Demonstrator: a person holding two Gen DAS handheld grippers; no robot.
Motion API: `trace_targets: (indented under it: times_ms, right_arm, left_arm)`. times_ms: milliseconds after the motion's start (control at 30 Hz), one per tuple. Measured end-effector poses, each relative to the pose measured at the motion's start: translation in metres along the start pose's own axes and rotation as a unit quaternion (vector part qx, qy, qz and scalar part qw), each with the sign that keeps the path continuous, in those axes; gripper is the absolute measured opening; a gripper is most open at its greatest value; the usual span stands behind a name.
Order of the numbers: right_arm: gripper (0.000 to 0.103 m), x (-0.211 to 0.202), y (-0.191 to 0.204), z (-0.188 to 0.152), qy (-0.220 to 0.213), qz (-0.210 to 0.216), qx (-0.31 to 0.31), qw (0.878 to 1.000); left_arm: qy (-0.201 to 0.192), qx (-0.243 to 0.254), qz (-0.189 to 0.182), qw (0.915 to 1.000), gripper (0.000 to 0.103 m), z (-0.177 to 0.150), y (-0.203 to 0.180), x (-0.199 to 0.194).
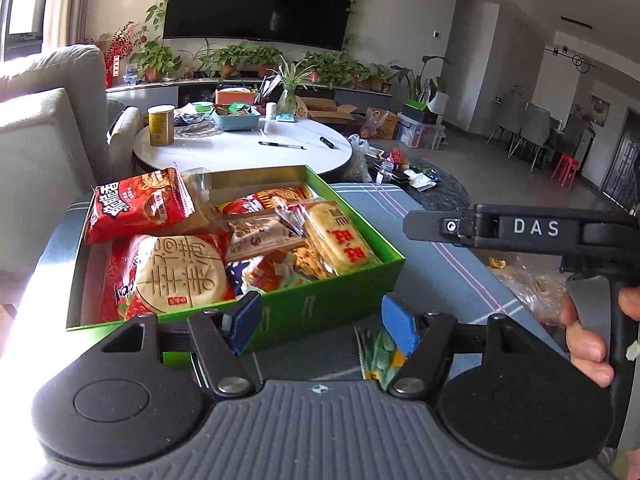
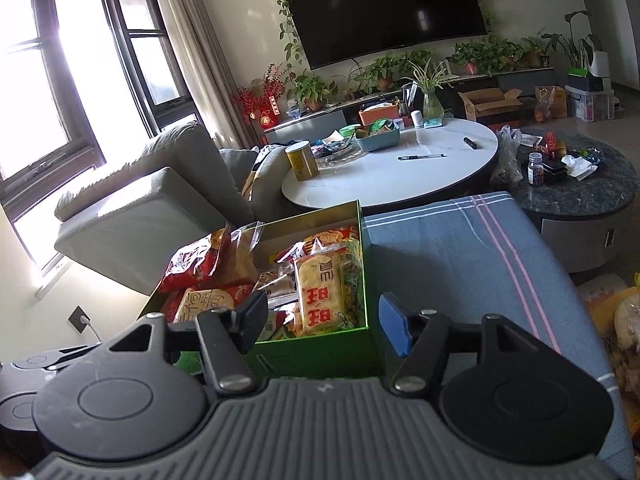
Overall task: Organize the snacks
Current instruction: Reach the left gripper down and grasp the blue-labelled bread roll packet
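Note:
A green box (image 1: 328, 304) full of snack packets stands on a blue-grey cloth-covered surface (image 1: 452, 264). It holds a red chip bag (image 1: 136, 204), a round rice cracker pack (image 1: 180, 276) and a yellow cracker pack (image 1: 340, 240). My left gripper (image 1: 320, 326) is open and empty just in front of the box's near wall. A small green packet (image 1: 378, 354) lies on the cloth below its right finger. My right gripper (image 2: 322, 322) is open and empty, above the box's near right corner (image 2: 320, 350). The right gripper's body (image 1: 520, 228) shows at the right of the left wrist view.
A white round table (image 2: 400, 176) with a yellow can (image 2: 302, 162), a blue basket (image 2: 378, 136) and pens stands beyond the box. A grey sofa (image 2: 160, 200) is on the left, a dark round table (image 2: 580, 192) on the right. Bagged snacks (image 2: 624, 320) lie right of the cloth.

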State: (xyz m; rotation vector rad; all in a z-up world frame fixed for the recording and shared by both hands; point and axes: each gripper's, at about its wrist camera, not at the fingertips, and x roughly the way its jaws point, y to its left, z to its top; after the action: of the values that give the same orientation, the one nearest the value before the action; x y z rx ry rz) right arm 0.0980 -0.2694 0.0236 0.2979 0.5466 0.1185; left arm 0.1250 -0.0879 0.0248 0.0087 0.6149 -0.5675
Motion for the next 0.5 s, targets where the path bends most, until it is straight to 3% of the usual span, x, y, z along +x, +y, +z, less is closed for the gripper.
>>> trace_targets:
  times_ms: [133,233,400,500]
  right_arm:
    - [0.065,-0.011,-0.003,-0.003,-0.002,-0.005,-0.002,1.000]
    - [0.065,-0.017,-0.004,-0.003,-0.002,-0.013,-0.007,1.000]
    - [0.065,-0.022,-0.009,-0.007,-0.001,-0.019,-0.003,1.000]
    - [0.065,-0.022,-0.010,-0.010,0.005,-0.021,-0.004,1.000]
  left_arm:
    - [0.008,0.024,-0.021,0.9995,0.065,-0.010,-0.016,-0.009]
    - [0.025,0.078,-0.059,0.9948,0.069,-0.022,-0.040,-0.015]
    - [0.047,0.189,-0.115,0.9740,0.072,-0.050,-0.085,-0.019]
    - [0.060,0.230,-0.124,0.9633,0.072,-0.063,-0.103,-0.012]
